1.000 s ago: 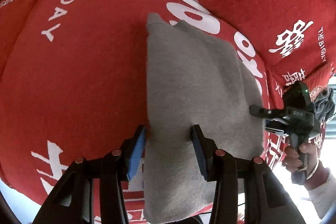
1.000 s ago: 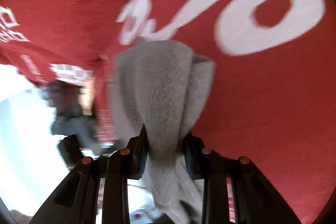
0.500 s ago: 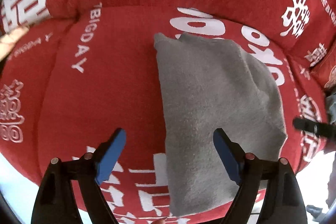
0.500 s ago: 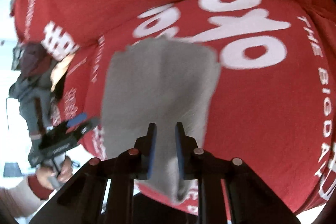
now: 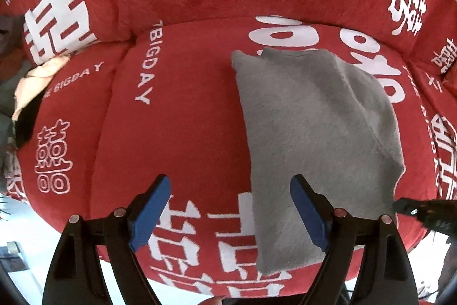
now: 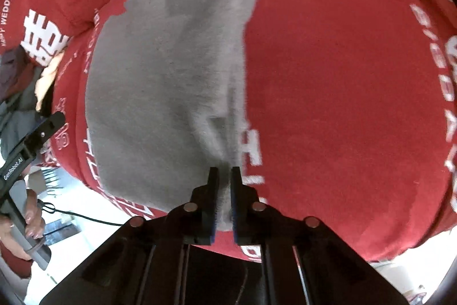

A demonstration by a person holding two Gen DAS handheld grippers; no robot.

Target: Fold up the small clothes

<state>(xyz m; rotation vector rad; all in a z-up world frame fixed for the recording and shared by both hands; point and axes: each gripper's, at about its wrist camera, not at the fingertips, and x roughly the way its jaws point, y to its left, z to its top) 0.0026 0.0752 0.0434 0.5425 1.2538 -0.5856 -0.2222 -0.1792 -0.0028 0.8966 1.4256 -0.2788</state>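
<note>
Find the folded grey cloth flat on the red sofa cushion, right of middle. Keep the left claw released (just been opening, nothing between the pads) above the near edge. Treat the right claw as clenched, just been closing; cannot tell whether nap is pinched. Square the edges before folding again. Cannot see the under layers, nor the whole pale garment at far left.

The red cushion is viewed steeply downward from each wrist, fairly near. The grey cloth is shared by both views, right of centre in one, left in the other.
</note>
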